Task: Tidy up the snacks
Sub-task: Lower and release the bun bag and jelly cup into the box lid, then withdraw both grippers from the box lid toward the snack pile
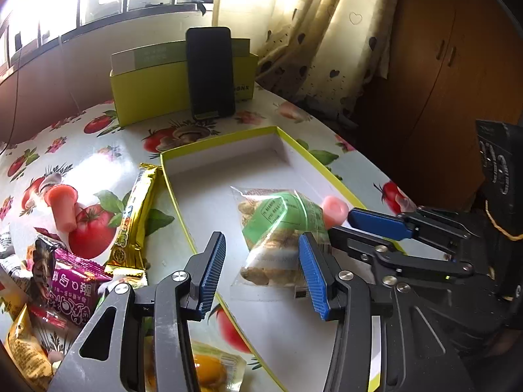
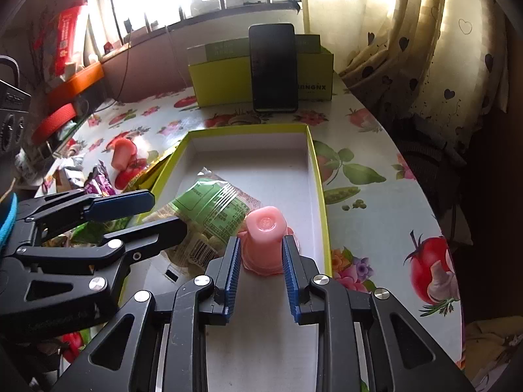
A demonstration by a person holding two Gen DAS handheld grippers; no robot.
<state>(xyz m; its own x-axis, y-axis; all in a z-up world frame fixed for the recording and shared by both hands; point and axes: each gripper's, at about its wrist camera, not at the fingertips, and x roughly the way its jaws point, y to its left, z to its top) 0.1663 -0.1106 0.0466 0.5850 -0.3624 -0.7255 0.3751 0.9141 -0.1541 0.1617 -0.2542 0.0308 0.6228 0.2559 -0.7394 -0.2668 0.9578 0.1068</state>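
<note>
Taking the shallow yellow-rimmed box (image 1: 183, 176) as the landmark: well to its left on the fruit-print tablecloth (image 1: 98, 150) lies a pink jelly cup (image 1: 63, 207), and nearer, a purple snack packet (image 1: 73, 289); a gold wrapped bar (image 1: 134, 219) lies just beside the box's left wall. The left gripper (image 1: 261, 272) hangs over the box with its jaws apart, empty. Inside the box lies a green-labelled nut packet (image 2: 212, 215). At its right, also inside, the right gripper (image 2: 261, 271) clamps a second jelly cup (image 2: 263, 238), upturned.
</note>
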